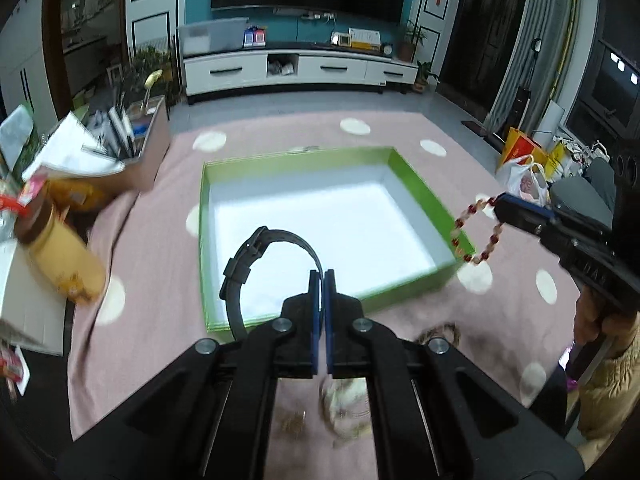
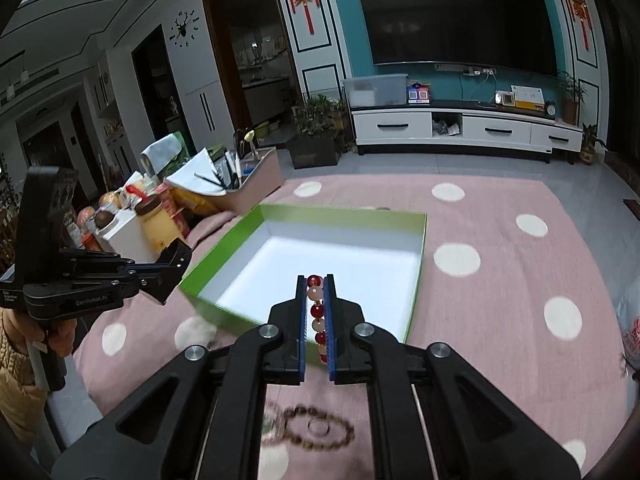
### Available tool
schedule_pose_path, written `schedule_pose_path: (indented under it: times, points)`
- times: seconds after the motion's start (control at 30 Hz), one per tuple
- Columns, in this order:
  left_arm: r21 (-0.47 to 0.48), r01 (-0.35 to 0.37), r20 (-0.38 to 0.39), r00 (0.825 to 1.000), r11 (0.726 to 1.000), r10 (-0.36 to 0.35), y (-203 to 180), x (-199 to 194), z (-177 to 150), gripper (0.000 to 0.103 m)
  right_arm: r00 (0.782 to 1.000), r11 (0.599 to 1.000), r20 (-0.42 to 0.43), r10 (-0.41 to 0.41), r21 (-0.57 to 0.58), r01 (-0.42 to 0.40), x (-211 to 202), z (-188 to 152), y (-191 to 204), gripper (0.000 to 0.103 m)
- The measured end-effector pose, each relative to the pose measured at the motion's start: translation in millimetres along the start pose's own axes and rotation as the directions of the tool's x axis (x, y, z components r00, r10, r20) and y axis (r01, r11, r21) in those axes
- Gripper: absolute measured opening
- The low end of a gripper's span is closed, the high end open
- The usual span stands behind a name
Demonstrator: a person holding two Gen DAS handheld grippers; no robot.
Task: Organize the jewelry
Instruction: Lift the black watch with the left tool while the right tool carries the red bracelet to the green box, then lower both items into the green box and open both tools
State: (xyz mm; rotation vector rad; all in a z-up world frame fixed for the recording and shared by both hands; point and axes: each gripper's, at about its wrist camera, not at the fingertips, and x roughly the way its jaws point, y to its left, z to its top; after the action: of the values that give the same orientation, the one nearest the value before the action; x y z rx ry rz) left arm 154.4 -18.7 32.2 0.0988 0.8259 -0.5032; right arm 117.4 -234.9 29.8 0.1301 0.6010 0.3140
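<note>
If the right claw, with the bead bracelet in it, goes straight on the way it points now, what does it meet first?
Probably the white floor of the open green cardboard box: the right claw, shut on the red and pink bead bracelet, points down into it. Depth is unclear, but nothing shows between.

My left gripper's frame hides part of the blurred jewelry pile (image 1: 344, 404). I can't make out the blurred bead bracelet (image 2: 316, 430) beneath my right one.

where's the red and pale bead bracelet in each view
Left wrist: the red and pale bead bracelet hangs at far right from the right tongs, over the corner of the green open box.
Right wrist: bottom centre, clamped between the tongs.
Shared landmark: the box.
</note>
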Motion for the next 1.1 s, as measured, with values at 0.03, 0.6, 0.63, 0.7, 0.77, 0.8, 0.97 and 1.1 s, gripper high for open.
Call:
schedule_pose_path:
  times: [0.03, 0.6, 0.63, 0.7, 0.77, 0.8, 0.97, 1.1]
  points:
    - [-0.003, -0.001, 0.001, 1.000, 1.000, 0.001, -2, 6, 6, 0.001, 1.000, 1.000, -0.003, 0.000, 0.004, 0.000, 7, 3, -2, 0.007]
    - [-0.122, -0.054, -0.059, 0.997, 0.991, 0.047, 20, 80, 32, 0.044, 0.993, 0.994, -0.111, -0.047, 0.097, 0.058, 70, -5, -39, 0.035]
    - [-0.125, -0.056, -0.055, 0.997, 0.991, 0.050, 21, 78, 30, 0.049, 0.993, 0.993, -0.105, -0.046, 0.104, 0.057, 65, -5, -41, 0.036]
    - [-0.132, -0.062, -0.041, 0.998, 0.989, 0.057, 24, 70, 26, 0.059, 0.994, 0.992, -0.091, -0.052, 0.112, 0.062, 53, -7, -44, 0.041]
    - [-0.137, -0.069, -0.031, 0.997, 0.988, 0.066, 25, 63, 22, 0.065, 0.995, 0.991, -0.084, -0.053, 0.120, 0.063, 43, -10, -46, 0.042]
    - [-0.141, -0.070, -0.027, 0.997, 0.988, 0.066, 27, 57, 18, 0.067, 0.995, 0.990, -0.080, -0.054, 0.123, 0.063, 37, -12, -47, 0.042]
    - [-0.172, -0.087, -0.019, 0.996, 0.981, 0.085, 36, 36, -5, 0.069, 0.995, 0.988, -0.084, -0.058, 0.141, 0.070, 12, -28, -49, 0.042]
    - [-0.210, -0.100, -0.011, 0.995, 0.972, 0.100, 42, 14, -31, 0.069, 0.994, 0.986, -0.092, -0.060, 0.153, 0.074, -6, -43, -48, 0.042]
